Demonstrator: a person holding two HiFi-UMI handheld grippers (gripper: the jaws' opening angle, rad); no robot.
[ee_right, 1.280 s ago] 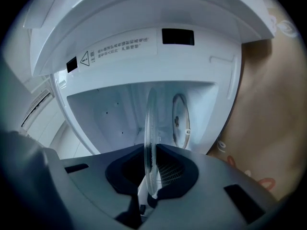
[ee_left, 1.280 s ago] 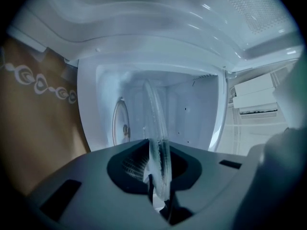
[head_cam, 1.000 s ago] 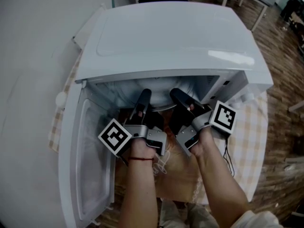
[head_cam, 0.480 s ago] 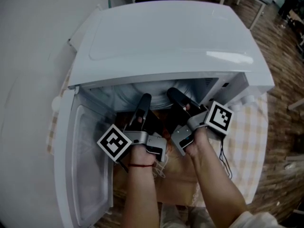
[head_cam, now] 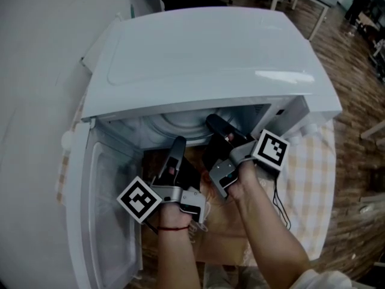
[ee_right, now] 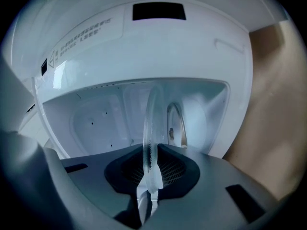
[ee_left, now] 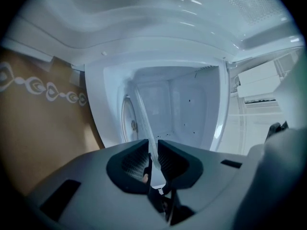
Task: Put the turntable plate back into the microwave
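Note:
The white microwave (head_cam: 204, 53) stands with its door (head_cam: 108, 209) swung open to the left. The clear glass turntable plate (head_cam: 180, 125) lies inside the cavity. My left gripper (head_cam: 177, 143) reaches into the cavity mouth and is shut on the plate's near rim (ee_left: 144, 119). My right gripper (head_cam: 212, 122) reaches in beside it. Its jaws have just been opening a little, with the plate rim (ee_right: 152, 128) still between the pads and touching them. Beyond the plate, a round recess (ee_right: 175, 123) shows in the cavity floor.
The microwave sits on a checked cloth (head_cam: 313, 161). A brown patterned sheet (head_cam: 222, 221) lies in front of the opening, under my forearms. A white wall is on the left and wooden floor with table legs (head_cam: 319, 17) on the right.
The head view has shifted, so the microwave sits lower and the grippers appear nearer. Both grippers stay at the cavity mouth on the plate's rim.

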